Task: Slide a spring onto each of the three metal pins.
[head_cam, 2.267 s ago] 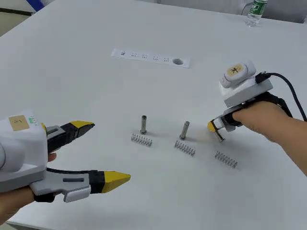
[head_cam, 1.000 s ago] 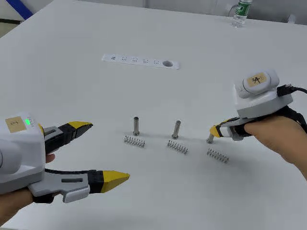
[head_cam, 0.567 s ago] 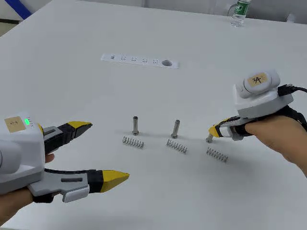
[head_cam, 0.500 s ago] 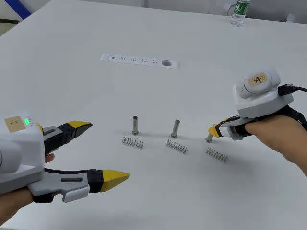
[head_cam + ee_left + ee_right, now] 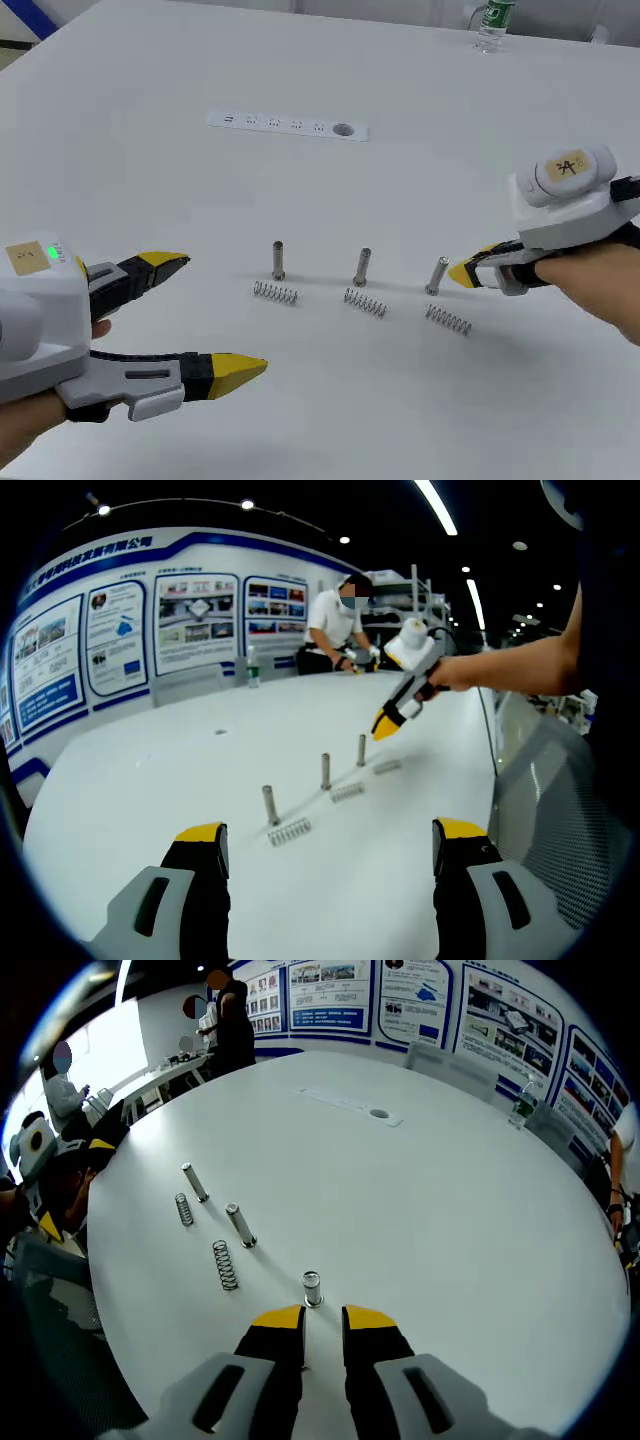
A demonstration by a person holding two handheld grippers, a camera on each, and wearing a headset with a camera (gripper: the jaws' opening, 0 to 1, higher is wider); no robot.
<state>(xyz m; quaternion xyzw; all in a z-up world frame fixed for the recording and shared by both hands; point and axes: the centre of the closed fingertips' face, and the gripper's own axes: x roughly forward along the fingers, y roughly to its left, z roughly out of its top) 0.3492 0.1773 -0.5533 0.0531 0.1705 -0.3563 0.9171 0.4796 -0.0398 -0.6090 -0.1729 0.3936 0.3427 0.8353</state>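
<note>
At the lower left of the head view, the left gripper point(image 5: 225, 313) is hovering over the white surface point(image 5: 330, 420). Its yellow-tipped jaws are gaping wide and gripping nothing. The left gripper view is showing the same broad gap, with the row of parts lying ahead at the centre of the frame.

Beyond it, across the middle of the head view, three springs are lying on their sides in a line: the left spring point(image 5: 275, 292), the middle spring point(image 5: 365, 303) and the right spring point(image 5: 447, 320). Just behind each one a metal pin is standing on the surface: the left pin point(image 5: 278, 258), the middle pin point(image 5: 362, 266) and the right pin point(image 5: 437, 275). Each pin is sitting near its spring but apart from it, so every spring is still lying off its pin.

At the right edge of the frame, a person's hand point(image 5: 590, 285) is holding the right gripper point(image 5: 457, 272). Its tips are pointing toward the right pin from just beside it. In the right gripper view the jaws are standing only slightly apart and clasping nothing, and that pin point(image 5: 312, 1288) is rising just ahead of the tips at lower centre.

Farther back, at upper centre of the head view, a white power strip point(image 5: 288, 125) is lying flat. At the top right edge a plastic bottle point(image 5: 493, 20) with a green label is standing upright.
</note>
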